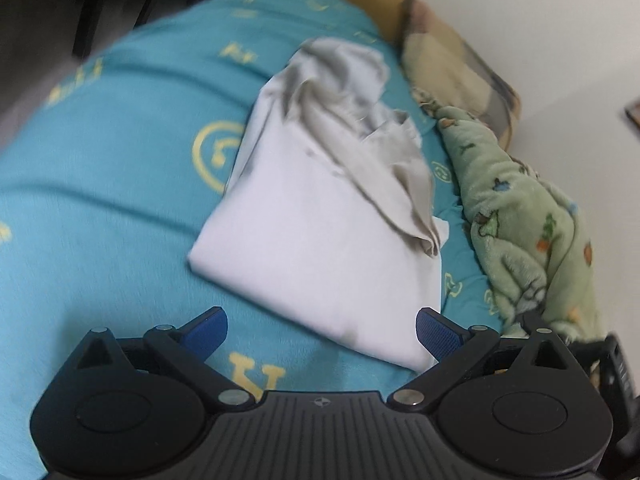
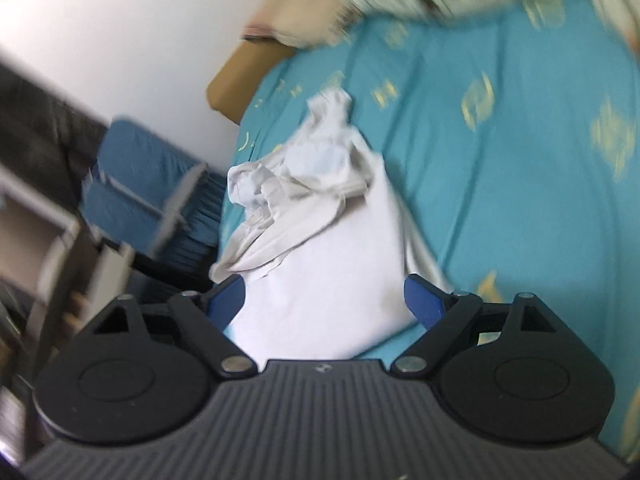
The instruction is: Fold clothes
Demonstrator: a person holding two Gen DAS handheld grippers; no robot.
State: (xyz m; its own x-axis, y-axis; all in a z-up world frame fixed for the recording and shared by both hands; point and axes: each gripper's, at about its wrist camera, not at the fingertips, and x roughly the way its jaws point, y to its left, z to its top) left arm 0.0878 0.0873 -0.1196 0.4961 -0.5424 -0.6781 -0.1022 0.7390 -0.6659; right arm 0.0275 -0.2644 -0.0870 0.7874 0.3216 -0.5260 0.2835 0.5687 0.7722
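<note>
Both jaw pairs stand wide, gripping nothing. The right gripper (image 2: 324, 300) brackets the white garment's (image 2: 320, 280) near corner on the turquoise bedsheet (image 2: 500, 200); the left gripper (image 1: 322, 332) hovers short. The crumpled far end, probably sleeves, needs flattening before the next fold.

A partly folded white cotton garment (image 1: 316, 216) lies on the teal patterned bedsheet (image 1: 120, 200), a green fleece blanket (image 1: 516, 208) just right of it

A green fleece blanket (image 1: 532, 216) (animal print) lies bunched along the teal sheet (image 1: 120, 168).
</note>
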